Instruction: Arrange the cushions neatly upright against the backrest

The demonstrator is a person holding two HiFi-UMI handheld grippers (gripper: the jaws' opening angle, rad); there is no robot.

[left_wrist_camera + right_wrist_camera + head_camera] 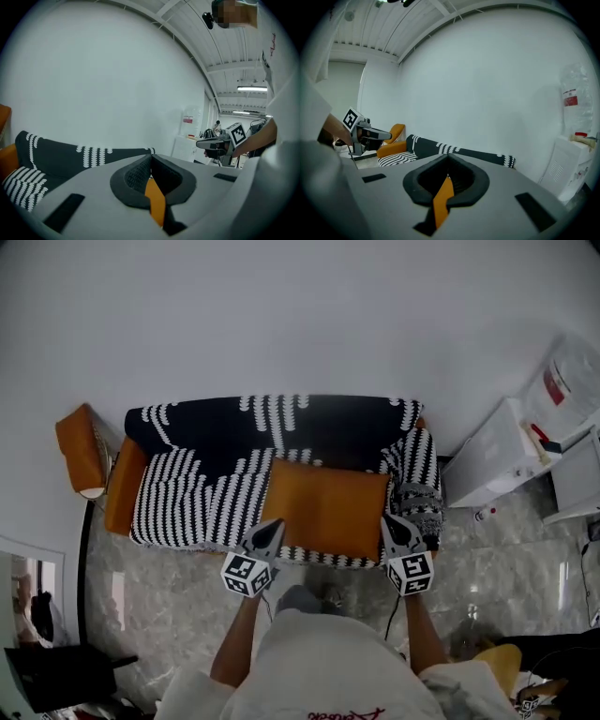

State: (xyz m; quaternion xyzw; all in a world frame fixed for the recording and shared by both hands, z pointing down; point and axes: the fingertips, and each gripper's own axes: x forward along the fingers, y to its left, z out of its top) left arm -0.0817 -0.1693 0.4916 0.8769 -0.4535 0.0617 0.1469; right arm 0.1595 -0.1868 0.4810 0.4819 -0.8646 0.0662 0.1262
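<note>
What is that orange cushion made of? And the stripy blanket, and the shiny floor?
The orange cushion looks like smooth, matt cloth over soft stuffing: it is plump and dull, with no shine. The stripy blanket seems to be knitted or woven yarn, since it drapes in soft folds. The floor looks like polished stone or marble-look tile: grey veins and glossy reflections.

wall [281, 315]: white | floor [169, 606]: grey marble | cabinet [487, 465]: white, at right | plastic bag [574, 381]: above cabinet
</note>
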